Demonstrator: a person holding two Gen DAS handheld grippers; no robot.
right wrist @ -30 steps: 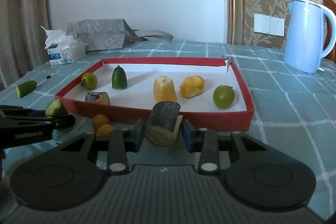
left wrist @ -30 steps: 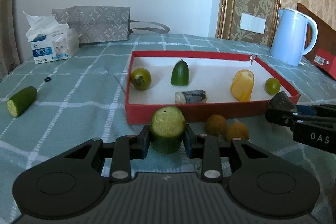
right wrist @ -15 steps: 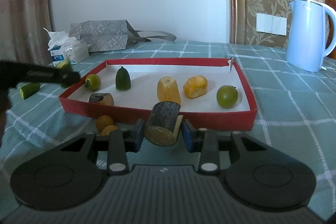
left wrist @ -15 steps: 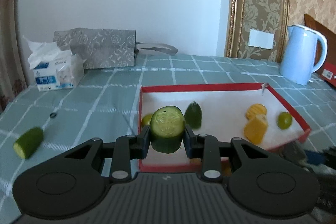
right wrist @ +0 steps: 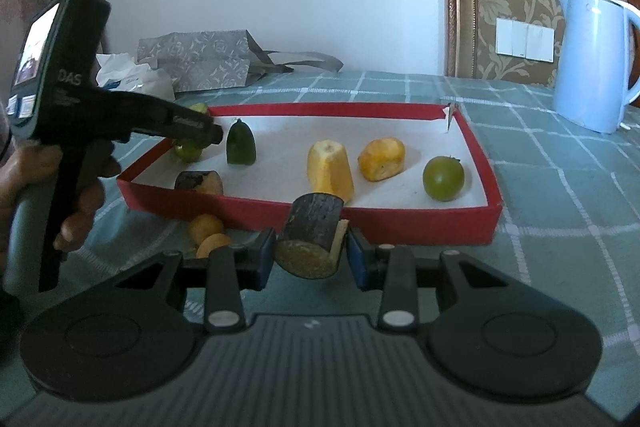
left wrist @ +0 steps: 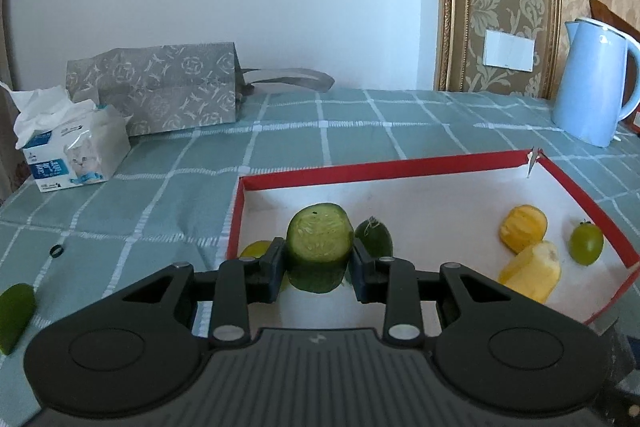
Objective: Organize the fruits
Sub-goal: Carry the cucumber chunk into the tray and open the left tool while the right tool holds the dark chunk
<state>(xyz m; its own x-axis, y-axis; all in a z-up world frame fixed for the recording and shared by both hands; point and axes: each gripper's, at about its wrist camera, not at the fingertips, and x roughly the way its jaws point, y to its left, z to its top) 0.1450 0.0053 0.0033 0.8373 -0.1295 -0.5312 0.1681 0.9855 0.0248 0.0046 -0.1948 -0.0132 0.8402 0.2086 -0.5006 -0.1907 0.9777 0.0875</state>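
My left gripper (left wrist: 319, 267) is shut on a cut cucumber piece (left wrist: 320, 243), held above the left end of the red tray (left wrist: 380, 167). In the right wrist view the left gripper (right wrist: 200, 131) reaches over the tray's left wall (right wrist: 144, 163), held by a hand (right wrist: 24, 179). My right gripper (right wrist: 311, 251) is shut on a dark-skinned banana piece (right wrist: 312, 227), just in front of the tray's near wall (right wrist: 400, 223). In the tray lie a green cucumber tip (right wrist: 240, 147), a dark banana stub (right wrist: 199, 182), two yellow pieces (right wrist: 330, 169) and a green tomato (right wrist: 443, 178).
Two small orange fruits (right wrist: 206, 227) sit on the checked cloth before the tray. Another cucumber piece (left wrist: 14, 311) lies at the far left. A tissue box (left wrist: 76, 147) and a grey bag (left wrist: 160, 87) stand behind, and a blue kettle (left wrist: 592, 83) at the back right.
My left gripper has carried the cucumber piece up and forward, from in front of the tray's near wall to above its left end. The right gripper has stayed put.
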